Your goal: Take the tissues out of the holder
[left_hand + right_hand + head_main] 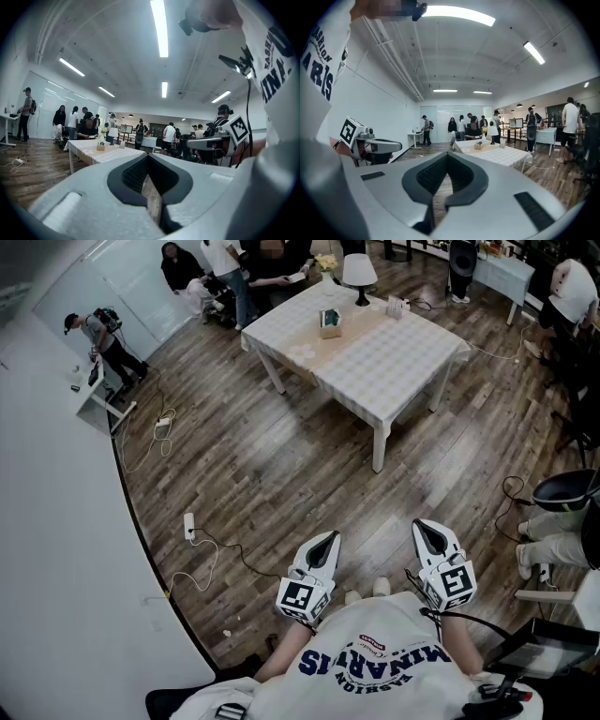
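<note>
Zero progress as far as the views show: nothing pulled, nothing held. Left to right: a power strip point(188, 525) and cables lie on the wood floor point(281, 474) near the left wall. The left gripper point(327, 542) is held close in front of the person's chest, jaws together, nothing between them, only floor showing through the slit below the pads. The tissue holder point(330, 323) sits on the table point(394, 381), on the tan runner toward the far edge, well apart from both grippers with a long stretch of floor in between. A lamp point(359, 274) stands at the far edge, just right of it. Too small from here to tell how many tissues are in the holder or whether one sticks up. The right gripper point(425, 532) is beside the left one, also closed and empty. Left to do, as I read it: everything. Walk to the table's near edge, open one gripper, pinch the top tissue, pull it clear, probably steadying the holder with the other, and repeat until it's empty
</note>
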